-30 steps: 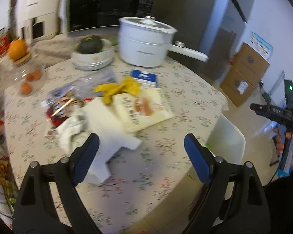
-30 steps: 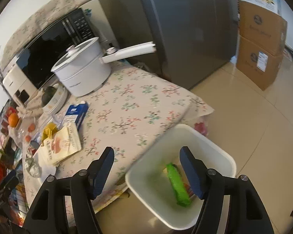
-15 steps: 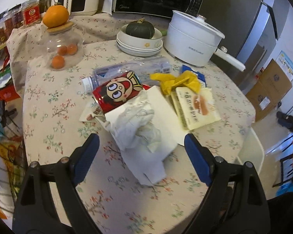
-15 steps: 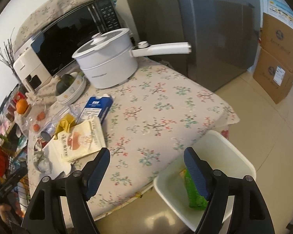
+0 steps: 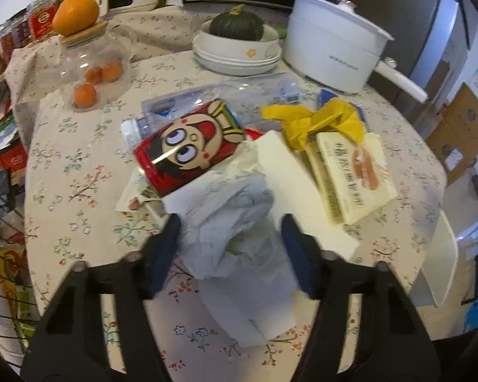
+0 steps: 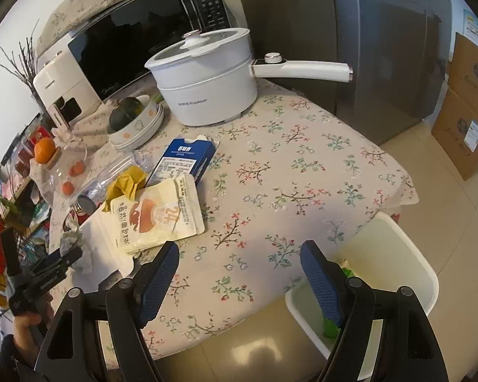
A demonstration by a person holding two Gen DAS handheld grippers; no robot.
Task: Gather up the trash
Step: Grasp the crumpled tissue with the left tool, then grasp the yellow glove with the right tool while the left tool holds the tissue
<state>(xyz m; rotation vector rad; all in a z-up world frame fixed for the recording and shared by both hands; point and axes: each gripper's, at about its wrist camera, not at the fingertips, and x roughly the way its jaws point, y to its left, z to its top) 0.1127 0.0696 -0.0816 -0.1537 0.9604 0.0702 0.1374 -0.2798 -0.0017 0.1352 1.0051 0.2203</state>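
Observation:
A pile of trash lies on the floral table: crumpled white tissue on a white paper sheet, a red cartoon can, a clear plastic bottle, a yellow wrapper, a cream food pouch and a blue carton. My left gripper is open with its jaws on either side of the tissue, closing in. My right gripper is open and empty over the table's near edge, beside the white trash bin, which holds green trash.
A white electric pot with a long handle, stacked bowls with a squash, and a glass jar with oranges stand at the back. A microwave, fridge and cardboard boxes are around the table.
My left gripper has moved forward and down onto the tissue and its jaws have narrowed. My right gripper has swung from over the bin toward the table.

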